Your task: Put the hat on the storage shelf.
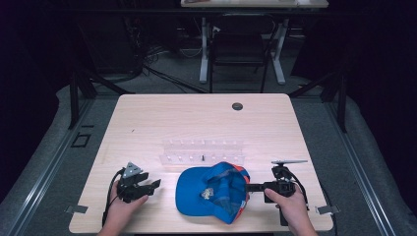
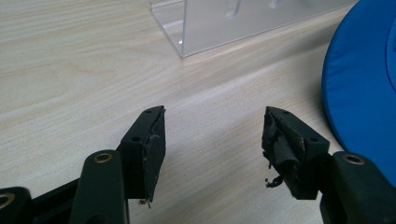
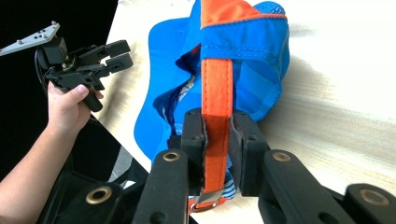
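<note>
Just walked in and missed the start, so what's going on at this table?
A person is working on a blue cap that lies upside down on the wooden table. The right gripper is shut on the cap's orange strap at the back. The left gripper is open and holds nothing, sitting over bare table beside the cap's brim. A clear plastic rack stands just behind the cap.

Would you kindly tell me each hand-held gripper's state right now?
Left hand-held gripper: open, holding nothing.
Right hand-held gripper: closed on the cap's orange strap.
</note>
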### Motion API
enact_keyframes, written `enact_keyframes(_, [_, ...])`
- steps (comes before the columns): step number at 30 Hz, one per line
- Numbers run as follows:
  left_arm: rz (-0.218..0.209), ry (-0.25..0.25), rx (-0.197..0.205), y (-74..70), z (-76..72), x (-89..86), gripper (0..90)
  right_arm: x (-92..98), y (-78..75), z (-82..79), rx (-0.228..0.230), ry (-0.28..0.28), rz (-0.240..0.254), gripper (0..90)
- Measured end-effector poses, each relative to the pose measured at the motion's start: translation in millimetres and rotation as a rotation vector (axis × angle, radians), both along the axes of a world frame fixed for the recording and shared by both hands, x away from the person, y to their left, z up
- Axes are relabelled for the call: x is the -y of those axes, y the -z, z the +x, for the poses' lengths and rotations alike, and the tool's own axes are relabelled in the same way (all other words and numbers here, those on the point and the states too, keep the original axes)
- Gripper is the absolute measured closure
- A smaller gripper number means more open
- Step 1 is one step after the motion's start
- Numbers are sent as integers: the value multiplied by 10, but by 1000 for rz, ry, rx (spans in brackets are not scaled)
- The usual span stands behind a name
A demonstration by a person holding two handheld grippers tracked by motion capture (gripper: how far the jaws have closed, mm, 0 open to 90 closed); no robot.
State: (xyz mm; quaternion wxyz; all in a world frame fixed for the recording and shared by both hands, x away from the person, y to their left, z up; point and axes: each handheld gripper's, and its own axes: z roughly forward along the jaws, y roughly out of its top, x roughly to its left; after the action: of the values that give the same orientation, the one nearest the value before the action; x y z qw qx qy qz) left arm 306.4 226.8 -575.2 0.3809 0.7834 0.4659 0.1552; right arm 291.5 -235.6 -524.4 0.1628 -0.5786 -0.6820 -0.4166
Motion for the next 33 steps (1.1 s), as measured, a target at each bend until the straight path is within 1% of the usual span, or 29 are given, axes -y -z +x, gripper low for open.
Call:
enact_keyframes(1, [0,0,0,0,0,0,401,1,-18,7,7,-5,7,772])
enact_keyframes(3, [-1,0,-1,-1,-1,0,401,0,-73,15,4,-9,0,772])
enact_keyframes(4, [-1,0,-1,-1,-1,-1,401,-10,-102,15,1,3,5,772])
enact_keyframes(5, [0,0,0,-1,-1,-1,401,-4,-139,28,4,-14,4,772])
enact_keyframes(7, [-1,0,-1,0,0,0,401,-14,-195,38,6,-12,8,772])
enact_keyframes(8, [0,2,-1,0,-1,0,401,-12,-218,47,9,-22,7,772])
enact_keyframes(9, [0,2,-1,0,-1,1,401,-29,-260,51,8,-5,8,772])
enact_keyframes(10, [0,3,-1,0,-1,2,401,-27,-294,63,9,-21,3,772])
enact_keyframes(11, [0,3,-1,0,-1,2,401,-27,-325,73,10,-31,11,773])
enact_keyframes(14, [-5,1,-2,0,-2,4,401,-47,-425,103,12,-41,2,773])
enact_keyframes(16, [-4,2,-3,-1,-4,4,401,-67,-491,122,14,-45,4,773])
enact_keyframes(18, [-4,3,-3,-1,-3,5,404,-83,-527,137,16,-49,11,773])
enact_keyframes(19, [-2,5,-2,-1,-2,4,404,-93,-559,148,14,-58,-1,773])
enact_keyframes(22, [-2,7,-4,-1,-3,5,404,-124,-625,163,14,-55,2,774])
enact_keyframes(23, [-2,7,-4,-2,-3,6,404,-128,-657,171,13,-62,-3,773])
enact_keyframes(25, [-3,8,-5,-2,-3,7,404,-135,-700,178,14,-62,-7,773])
enact_keyframes(26, [-3,8,-5,-2,-3,8,404,-144,-724,179,14,-54,-2,774])
enact_keyframes(27, [-4,8,-5,-1,-4,9,404,-145,-753,182,15,-60,-8,773])
enact_keyframes(28, [-4,8,-5,-1,-4,10,404,-148,-778,187,18,-67,-5,773])
enact_keyframes(32, [-4,10,-8,-1,-6,13,406,-164,-880,200,24,-62,4,774])
enact_keyframes(33, [-1,9,-9,-4,-7,14,406,-166,-902,204,26,-65,12,774])
